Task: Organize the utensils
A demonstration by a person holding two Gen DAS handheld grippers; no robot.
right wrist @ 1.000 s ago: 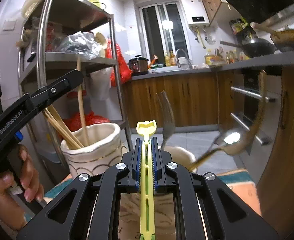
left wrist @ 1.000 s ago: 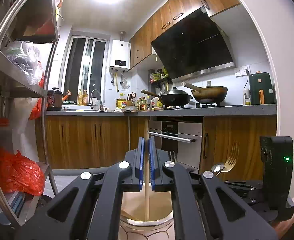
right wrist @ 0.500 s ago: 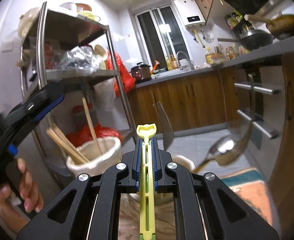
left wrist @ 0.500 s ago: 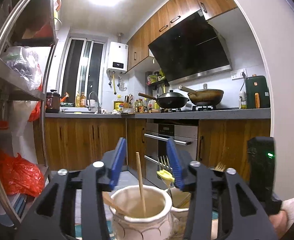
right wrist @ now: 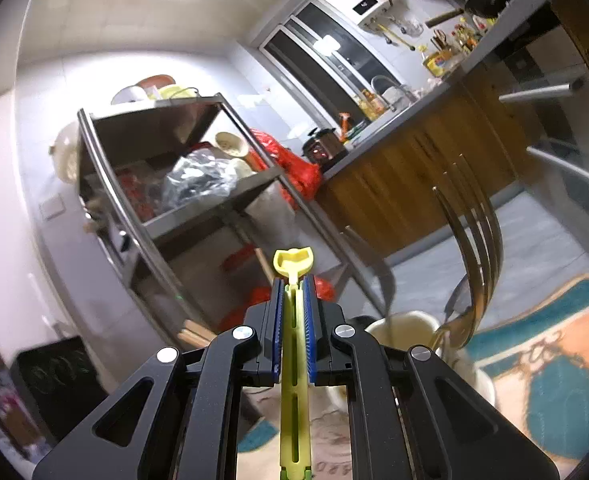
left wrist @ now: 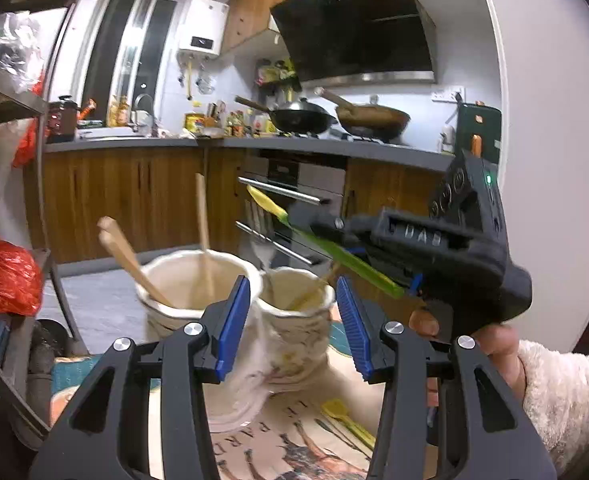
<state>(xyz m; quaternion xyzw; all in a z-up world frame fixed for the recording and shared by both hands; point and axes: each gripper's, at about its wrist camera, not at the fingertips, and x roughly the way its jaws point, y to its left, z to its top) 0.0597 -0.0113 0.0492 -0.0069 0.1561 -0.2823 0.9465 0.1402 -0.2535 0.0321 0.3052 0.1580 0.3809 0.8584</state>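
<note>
A: Yellow-green utensil point(right wrist: 294, 364), flat and slotted. Right gripper point(right wrist: 293, 320) fingers clamped on its shaft, head sticking out past the tips. In the left view it hangs tilted above the small pot point(left wrist: 296, 312), not in it.

B: The pots?

A: Two cream ones touching on the patterned surface point(left wrist: 314, 448). Big pot point(left wrist: 182, 280) holds chopsticks point(left wrist: 134, 264); small one holds a fork point(left wrist: 260, 240). Left gripper point(left wrist: 292, 324) fingers spread wide, holding nothing, either side of the small pot.

B: Step?

A: Likely dropping the utensil in with the fork. Next: swing it upright, lower past the tines, release. A second yellow piece point(left wrist: 346, 420) lies on the surface.
</note>
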